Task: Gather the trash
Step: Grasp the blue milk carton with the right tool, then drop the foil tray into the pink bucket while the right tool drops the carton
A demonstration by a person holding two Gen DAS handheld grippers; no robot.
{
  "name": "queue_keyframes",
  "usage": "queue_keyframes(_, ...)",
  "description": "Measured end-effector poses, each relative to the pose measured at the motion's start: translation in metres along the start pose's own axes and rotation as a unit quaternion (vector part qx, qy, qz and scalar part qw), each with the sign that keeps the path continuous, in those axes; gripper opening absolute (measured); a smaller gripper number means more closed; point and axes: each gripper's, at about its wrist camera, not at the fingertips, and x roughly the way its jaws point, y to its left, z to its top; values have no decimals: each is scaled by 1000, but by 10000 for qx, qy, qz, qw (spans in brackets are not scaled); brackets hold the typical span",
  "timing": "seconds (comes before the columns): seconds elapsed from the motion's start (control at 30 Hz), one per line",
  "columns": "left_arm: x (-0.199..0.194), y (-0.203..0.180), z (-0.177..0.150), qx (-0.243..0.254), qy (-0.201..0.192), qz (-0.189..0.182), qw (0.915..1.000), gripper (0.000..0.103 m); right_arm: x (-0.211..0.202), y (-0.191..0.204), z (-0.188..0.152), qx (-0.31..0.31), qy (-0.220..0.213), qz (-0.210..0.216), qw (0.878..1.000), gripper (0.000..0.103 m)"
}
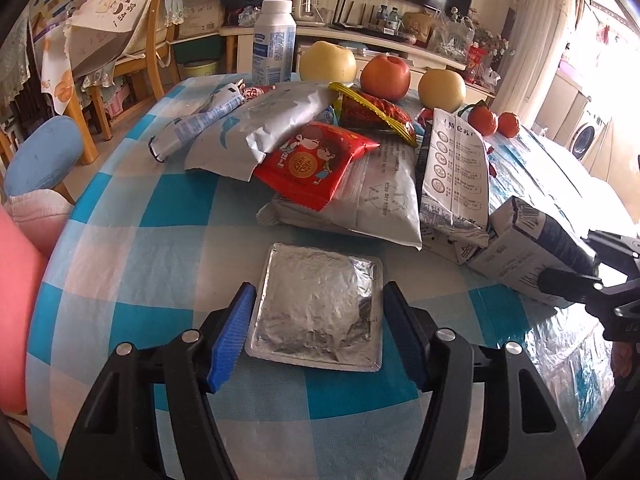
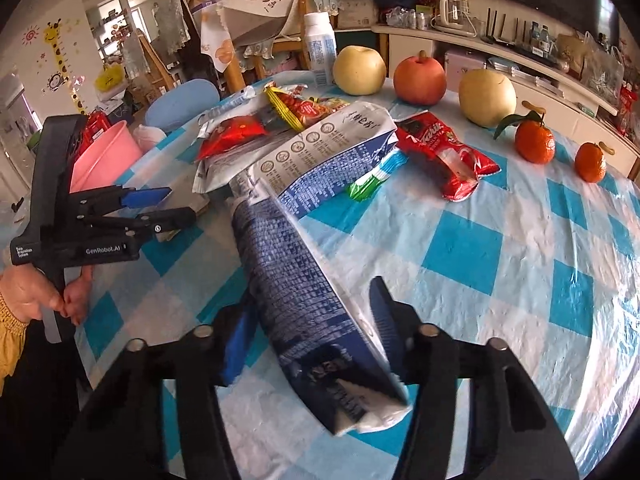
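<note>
Both my grippers sit low over the checked table (image 1: pixel 168 264), each straddling a piece of trash.

My left gripper (image 1: pixel 318 336) has its jaws spread, one on each side of a foil pack (image 1: pixel 320 306) lying flat on the cloth; I can't tell if the pads touch it. My right gripper (image 2: pixel 308 340) is also spread, around the near end of a blue carton (image 2: pixel 298 292), whose far end points to 11 o'clock. More wrappers pile at 12 o'clock, among them a red pouch (image 1: pixel 316 160). Apples (image 2: pixel 420 80) and tangerines (image 2: pixel 535 142) line the far edge.
</note>
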Motion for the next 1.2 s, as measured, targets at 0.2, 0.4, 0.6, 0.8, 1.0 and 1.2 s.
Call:
queue_keyframes(0.2, -4, 10, -2, -182, 11, -78, 9998, 65, -3, 10, -5, 99, 20, -283, 9995, 33)
queue_keyframes(0.4, -16, 20, -1, -354, -131, -129, 9992, 65, -14, 25, -9, 227, -197, -477, 9984, 32)
queue_keyframes(0.6, -44, 33, 5, -480, -517, -130, 9974, 65, -32, 46, 1, 534, -582, -324, 9963, 32)
queue_keyframes(0.8, -77, 62, 8, -813, -1009, 142, 9915, 65, -30, 87, 26, 701, -650, 5, 9954, 32)
queue_keyframes(1.0, -114, 127, 7, -1720, -1527, 775, 9701, 65, -16, 161, 76, 433, -749, 730, 9936, 32)
queue_keyframes(1.2, -141, 212, -11, -2819, -1751, 1528, 9309, 66, 19, 242, 136, 184, -689, 1533, 9856, 33)
